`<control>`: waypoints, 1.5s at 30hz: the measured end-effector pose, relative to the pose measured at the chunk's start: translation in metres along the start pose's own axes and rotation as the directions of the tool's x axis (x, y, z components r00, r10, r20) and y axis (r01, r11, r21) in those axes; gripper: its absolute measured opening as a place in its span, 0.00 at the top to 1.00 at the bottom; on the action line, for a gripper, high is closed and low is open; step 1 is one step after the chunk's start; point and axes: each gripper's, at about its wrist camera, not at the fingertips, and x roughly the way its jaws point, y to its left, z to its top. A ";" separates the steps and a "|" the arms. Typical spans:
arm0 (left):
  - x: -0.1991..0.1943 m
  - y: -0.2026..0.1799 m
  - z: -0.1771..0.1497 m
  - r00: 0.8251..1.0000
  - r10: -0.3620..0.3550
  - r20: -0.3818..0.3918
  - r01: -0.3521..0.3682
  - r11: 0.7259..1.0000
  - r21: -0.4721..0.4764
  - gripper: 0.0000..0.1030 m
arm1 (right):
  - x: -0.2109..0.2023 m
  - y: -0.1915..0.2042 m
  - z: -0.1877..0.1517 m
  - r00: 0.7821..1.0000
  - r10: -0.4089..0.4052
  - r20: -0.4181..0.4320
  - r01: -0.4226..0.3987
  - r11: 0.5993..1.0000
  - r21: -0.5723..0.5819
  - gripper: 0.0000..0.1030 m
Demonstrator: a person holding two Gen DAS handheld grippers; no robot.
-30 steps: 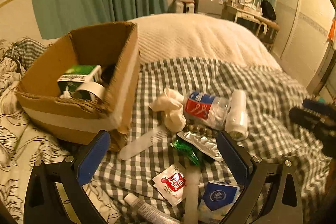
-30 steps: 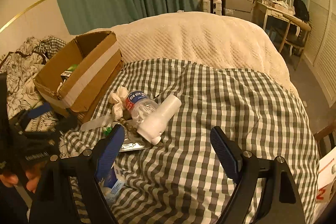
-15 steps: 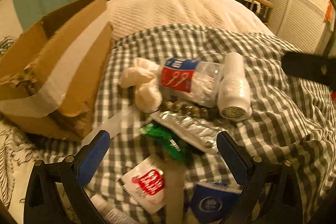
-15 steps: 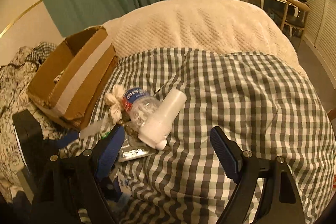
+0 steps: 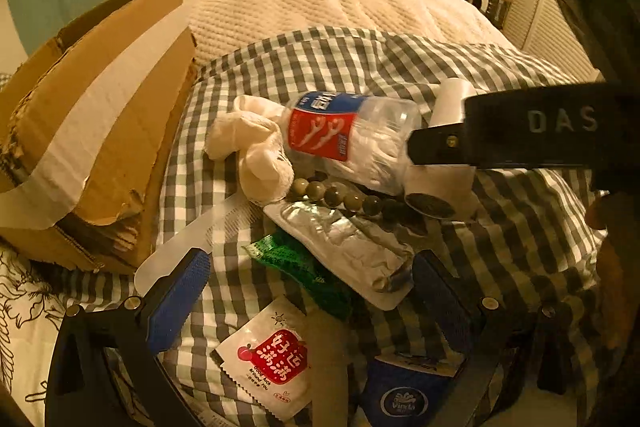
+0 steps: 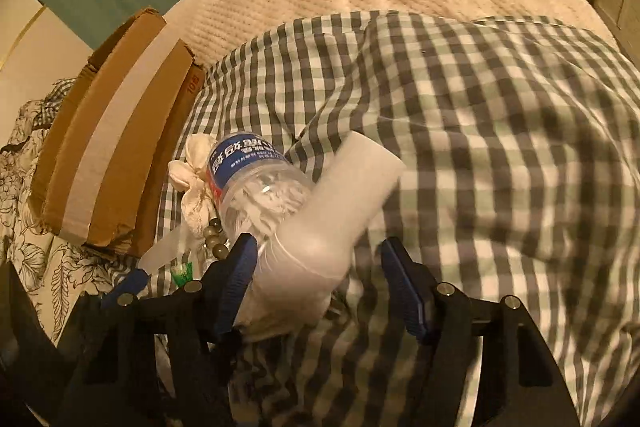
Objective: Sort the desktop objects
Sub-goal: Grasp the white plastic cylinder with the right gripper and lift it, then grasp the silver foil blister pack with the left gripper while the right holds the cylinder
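Left gripper [image 5: 312, 291]: held low, angled down, blue-padded fingers [image 5: 176, 303] spread wide, nothing between them. Right gripper [image 6: 316, 271]: also low, jaws parted, fingers apart with one blue pad [image 6: 236, 279] visible at left, the other at right. In the left wrist view the right gripper's black body [image 5: 520, 131] crosses from the right.
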 end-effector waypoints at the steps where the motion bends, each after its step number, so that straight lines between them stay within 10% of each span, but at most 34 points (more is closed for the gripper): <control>1: 0.000 -0.001 0.000 1.000 -0.003 0.002 0.003 1.000 0.004 0.00 | 0.002 0.002 0.000 1.000 0.011 -0.007 -0.011 1.000 -0.007 0.45; 12: -0.003 0.000 -0.005 0.999 -0.034 0.020 0.034 0.999 -0.001 0.00 | 0.012 0.001 -0.014 0.987 0.149 -0.061 -0.146 0.988 0.043 0.54; 20: -0.008 -0.004 0.003 0.997 -0.068 0.046 0.067 0.998 0.021 0.05 | -0.057 -0.011 -0.027 0.996 0.074 0.047 -0.071 0.996 -0.056 0.54; 22: -0.003 -0.008 0.010 0.997 -0.065 0.042 0.063 0.997 0.049 0.14 | -0.064 -0.017 -0.030 0.996 0.073 0.055 -0.070 0.996 -0.051 0.54; 24: 0.005 -0.009 0.012 0.999 -0.054 0.006 0.054 0.996 0.072 0.58 | -0.066 -0.019 -0.031 0.996 0.079 0.050 -0.077 0.996 -0.043 0.54; 27: 0.003 0.005 0.009 0.994 -0.106 0.013 0.105 0.994 0.039 0.94 | -0.060 -0.015 -0.030 0.997 0.057 0.044 -0.054 0.997 -0.063 0.54; 30: -0.013 0.025 0.006 0.982 -0.189 0.019 0.189 0.982 -0.023 0.98 | -0.060 -0.011 -0.033 0.998 0.041 0.039 -0.037 0.995 -0.092 0.54; 39: -0.014 0.038 0.009 0.975 -0.218 -0.030 0.216 0.974 -0.062 0.90 | -0.057 -0.001 -0.033 0.999 0.027 0.031 -0.023 0.991 -0.130 0.54; 40: -0.012 0.034 0.008 0.980 -0.193 -0.040 0.191 0.981 -0.047 0.83 | -0.056 0.000 -0.032 0.999 0.025 0.029 -0.021 0.991 -0.130 0.54; 42: -0.013 0.022 0.004 0.987 -0.156 -0.039 0.155 0.988 -0.014 0.33 | -0.055 0.000 -0.033 1.000 0.018 0.026 -0.015 0.991 -0.130 0.54; 45: -0.020 0.008 0.006 0.998 -0.047 0.029 0.046 0.998 0.032 0.10 | -0.053 -0.001 -0.033 1.000 0.009 0.021 -0.006 0.991 -0.130 0.54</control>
